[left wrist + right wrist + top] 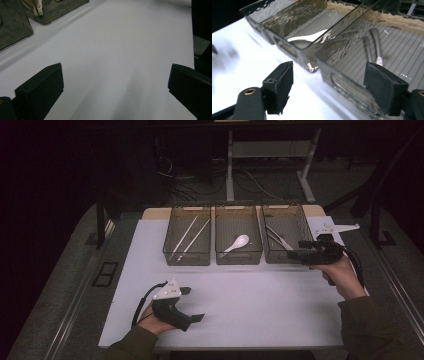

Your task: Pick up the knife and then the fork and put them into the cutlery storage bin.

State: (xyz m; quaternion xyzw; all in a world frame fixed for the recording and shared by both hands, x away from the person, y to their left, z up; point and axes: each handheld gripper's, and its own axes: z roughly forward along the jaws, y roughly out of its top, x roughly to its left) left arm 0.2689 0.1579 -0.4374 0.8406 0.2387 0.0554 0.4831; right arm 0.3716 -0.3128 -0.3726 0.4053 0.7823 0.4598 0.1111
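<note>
Cutlery [375, 46] lies in the right bin [285, 254], at 12 o'clock from your right gripper [296, 249] | jaws wide, empty, at its near wall | judged light, stiff, slick metal: pinch one handle mid-length | left gripper [192, 304] wide, idle at 7 o'clock.

The right claw [295, 252] was wide open at the near wall of the right bin [305, 227]. The bin was see-through and dark. Just past the claw, two shiny metal tools [374, 45] lay flat inside it.
</note>
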